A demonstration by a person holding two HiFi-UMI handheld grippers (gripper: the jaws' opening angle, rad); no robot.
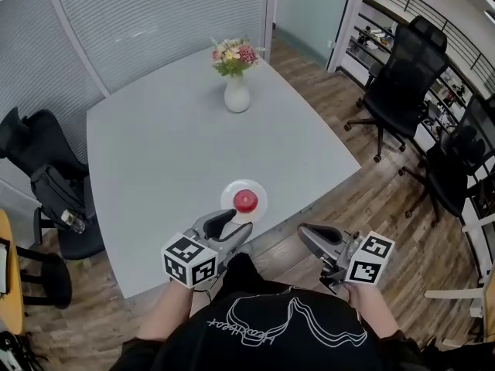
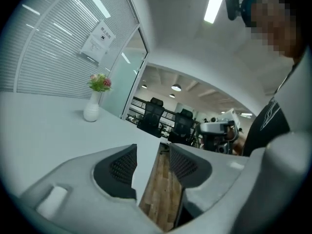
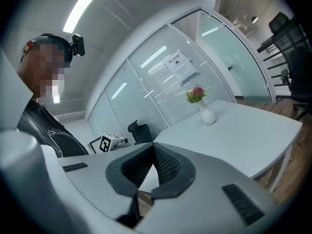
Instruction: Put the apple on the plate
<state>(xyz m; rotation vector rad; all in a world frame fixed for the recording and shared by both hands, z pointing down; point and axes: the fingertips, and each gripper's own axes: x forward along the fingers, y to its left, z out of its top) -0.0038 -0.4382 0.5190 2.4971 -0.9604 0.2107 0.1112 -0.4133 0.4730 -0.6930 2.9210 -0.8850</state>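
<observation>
Grey table (image 1: 155, 153), my workspace: apple (image 1: 245, 200) sits on white plate (image 1: 261, 195) near the front edge. Left gripper (image 1: 240, 222) near the plate on my side, jaws apart, nothing between them. Right gripper (image 1: 304, 231) off the table edge, jaws together, empty. Vase (image 1: 237, 95) of flowers at far side; black chairs (image 1: 398, 76) beyond

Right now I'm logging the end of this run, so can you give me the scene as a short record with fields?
apple: on the plate
plate: near the table's front edge
left gripper: open, empty, just short of the plate
right gripper: shut, empty, off the table, over the floor
vase: holds flowers, far side of the table
task: looks done
</observation>
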